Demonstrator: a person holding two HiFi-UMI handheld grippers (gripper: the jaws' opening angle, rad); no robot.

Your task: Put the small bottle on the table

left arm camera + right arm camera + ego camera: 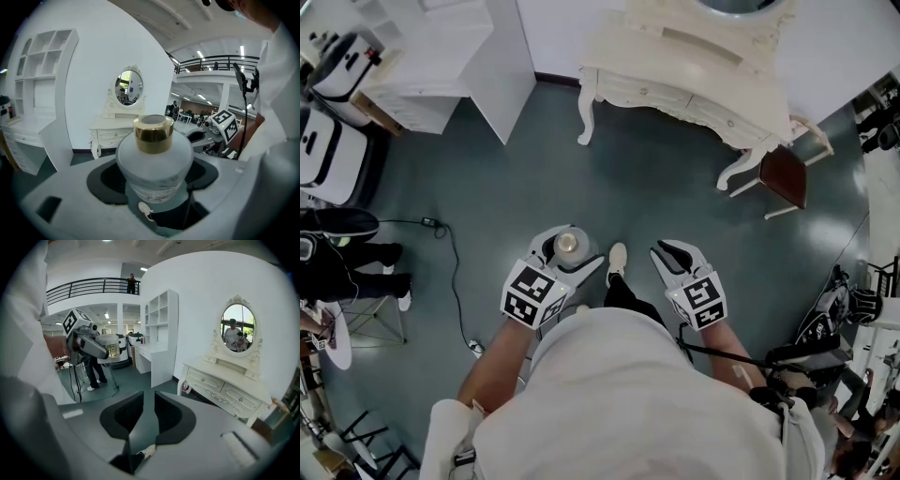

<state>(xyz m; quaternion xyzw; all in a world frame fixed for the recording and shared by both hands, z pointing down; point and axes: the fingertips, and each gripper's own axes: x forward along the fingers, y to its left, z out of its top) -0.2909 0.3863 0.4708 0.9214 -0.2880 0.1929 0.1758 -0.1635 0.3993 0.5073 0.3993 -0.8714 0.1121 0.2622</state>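
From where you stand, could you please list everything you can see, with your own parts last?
small bottle: 1, clear with a gold cap, between the left tool's jaws
dressing table: 1, cream, ahead by the white wall
mirror: 1, oval, cream frame, on the dressing table
chair: 1, white frame, brown seat, right of the dressing table
shelf unit: 1, white, ahead on the left
cable: 1, black, on the floor at left
bystander: 1, dark clothes, at the left edge
floor: 1, dark teal, underfoot
shoe: 1 seen, white, between the tools
left tool: 1, white, shut on the small bottle
right tool: 1, white, jaws almost together, nothing between
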